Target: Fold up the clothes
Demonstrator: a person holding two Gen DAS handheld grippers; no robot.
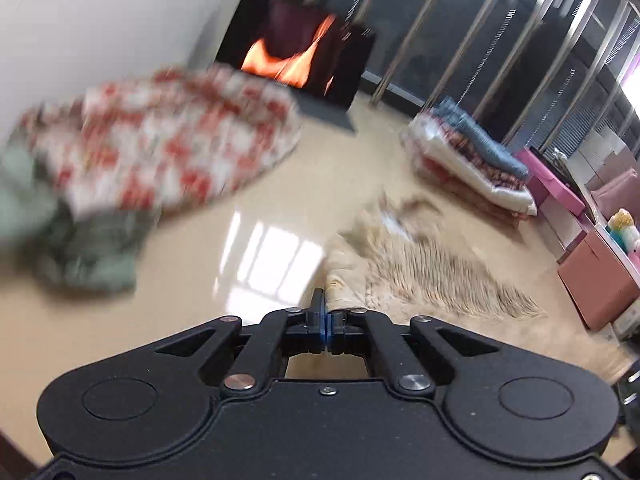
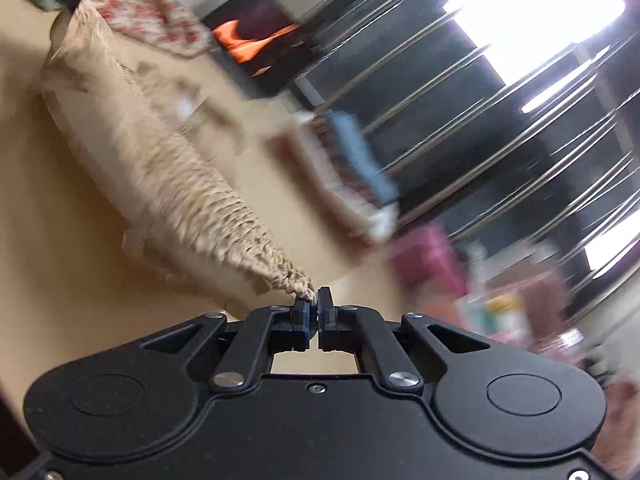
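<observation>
L gripper: jaws sitting shut, pinching an edge of the beige garment; cloth running fwd & right from the tips.
R gripper: jaws sitting shut too, clamping a bunched corner of the same garment at the left pad.
Beige garment: fuzzy, tan; in the R wrist view it's stretching up-left from the R tips to the L gripper in the top-left corner, hanging over the table.
Table: glossy cream top, reflecting window light.
Floral pile: red/white cloth lying far left on the table, w/ green cloth just beside it at the near edge.
Folded stack: sitting far right on the table, blue piece on top.
Screen: dark, showing orange shapes, standing behind the floral pile.
Both views: blurring heavily.
</observation>
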